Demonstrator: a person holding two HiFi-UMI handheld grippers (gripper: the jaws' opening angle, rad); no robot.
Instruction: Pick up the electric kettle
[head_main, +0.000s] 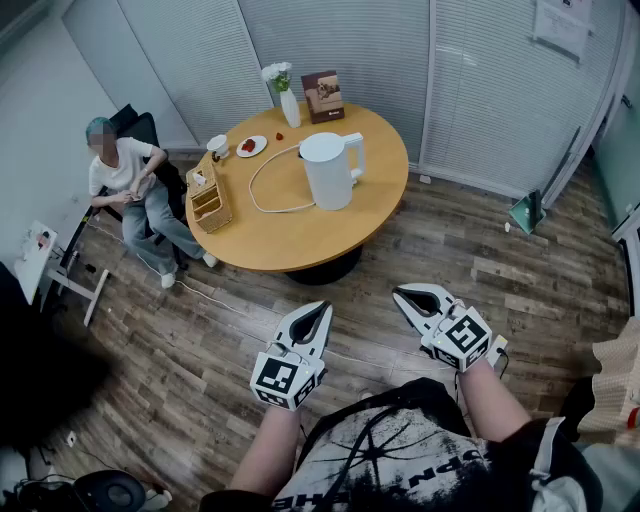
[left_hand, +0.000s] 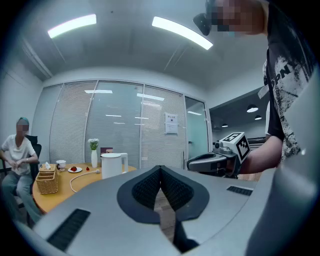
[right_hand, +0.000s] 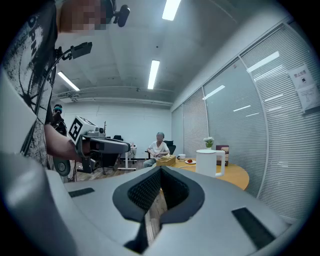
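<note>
White electric kettle stood upright near the middle of the round table, white cord beside it, probably its own, left gripper and right gripper short of the table, both jaws closed, empty.

Open wood-plank floor reaches the round wooden desk; a white cord loops left of the white electric kettle.

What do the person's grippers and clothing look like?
The left gripper and right gripper are pale grey tapered shells with black textured pads. Each carries a white cube with black square markers. The T-shirt is black with white print.
</note>
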